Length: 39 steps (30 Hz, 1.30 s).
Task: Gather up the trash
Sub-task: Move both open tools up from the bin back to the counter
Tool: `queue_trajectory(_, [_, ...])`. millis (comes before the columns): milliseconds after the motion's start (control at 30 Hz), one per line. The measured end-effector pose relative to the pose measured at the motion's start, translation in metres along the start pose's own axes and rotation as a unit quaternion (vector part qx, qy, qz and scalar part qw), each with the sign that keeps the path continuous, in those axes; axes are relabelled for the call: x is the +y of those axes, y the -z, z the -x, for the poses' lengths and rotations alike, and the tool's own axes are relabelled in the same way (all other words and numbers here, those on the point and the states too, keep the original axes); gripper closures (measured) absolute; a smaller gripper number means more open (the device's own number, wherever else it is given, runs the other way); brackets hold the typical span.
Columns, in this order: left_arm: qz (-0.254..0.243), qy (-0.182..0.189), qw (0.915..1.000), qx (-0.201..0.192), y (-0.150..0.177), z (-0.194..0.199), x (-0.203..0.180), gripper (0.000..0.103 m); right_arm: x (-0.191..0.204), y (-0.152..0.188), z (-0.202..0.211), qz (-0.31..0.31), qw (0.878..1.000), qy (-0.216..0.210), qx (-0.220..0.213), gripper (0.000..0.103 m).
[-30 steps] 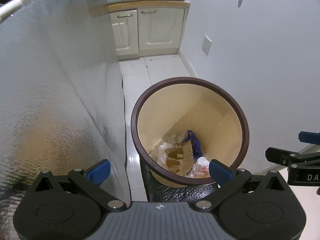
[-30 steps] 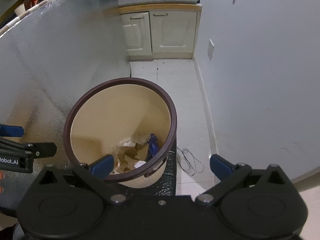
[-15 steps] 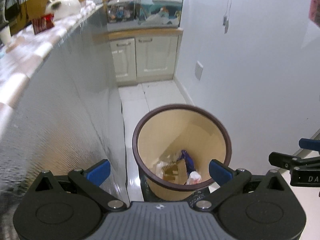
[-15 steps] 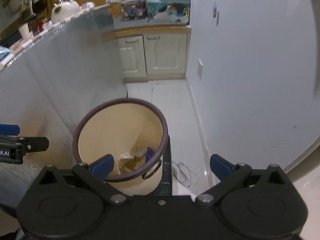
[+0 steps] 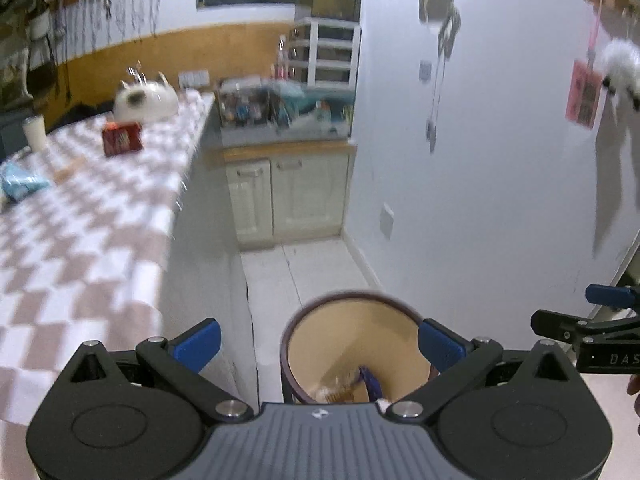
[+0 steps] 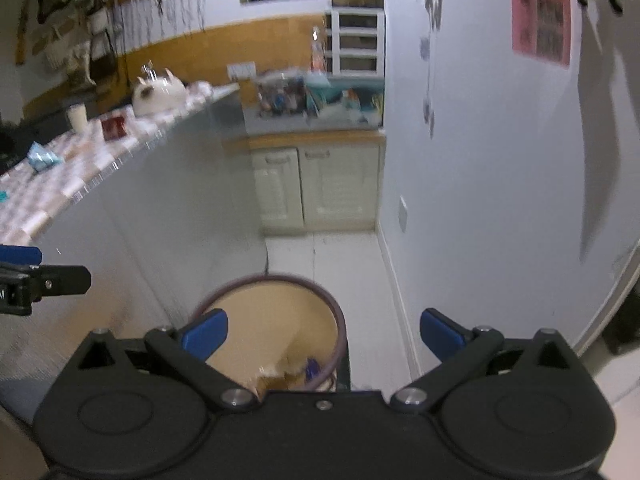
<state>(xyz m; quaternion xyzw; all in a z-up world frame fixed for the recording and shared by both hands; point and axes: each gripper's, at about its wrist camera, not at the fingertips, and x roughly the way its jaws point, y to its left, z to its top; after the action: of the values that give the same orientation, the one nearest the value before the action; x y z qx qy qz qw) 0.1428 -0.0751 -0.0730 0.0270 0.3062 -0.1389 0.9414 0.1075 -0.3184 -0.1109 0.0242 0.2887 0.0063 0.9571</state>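
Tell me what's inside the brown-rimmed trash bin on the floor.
The trash bin holds some rubbish at the bottom: brown cardboard scraps, a blue piece and something white. The left gripper's body covers the rest of the bottom.

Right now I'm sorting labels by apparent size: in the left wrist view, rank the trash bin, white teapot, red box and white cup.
1. trash bin, largest, though nearest the camera.
2. white teapot.
3. red box.
4. white cup, close to the box; blur makes these two unsure.

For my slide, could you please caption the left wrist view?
Open left gripper above a trash bin holding scraps, beside a checkered counter.
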Motion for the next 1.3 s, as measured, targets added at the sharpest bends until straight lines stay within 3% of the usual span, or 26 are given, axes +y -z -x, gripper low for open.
queue_trajectory(300, [-0.002, -0.031, 0.9958, -0.086, -0.033, 0.058, 0.033, 0.000, 0.030, -0.042, 0.029, 0.013, 0.996, -0.040, -0.078, 0.000])
queue_trajectory(700, [0.015, -0.090, 0.9860, -0.140, -0.062, 0.099, 0.112, 0.000, 0.102, -0.103, 0.042, 0.037, 0.983, -0.108, -0.146, 0.000])
queue_trajectory(1000, [0.049, -0.141, 0.9769, -0.153, -0.069, 0.110, 0.199, 0.000, 0.169, -0.137, 0.025, 0.051, 0.971, -0.166, -0.162, 0.000])
queue_trajectory(1300, [0.097, -0.211, 0.9662, -0.112, -0.075, 0.088, 0.294, 0.000, 0.227, -0.171, -0.015, 0.046, 0.967, -0.207, -0.140, 0.000])
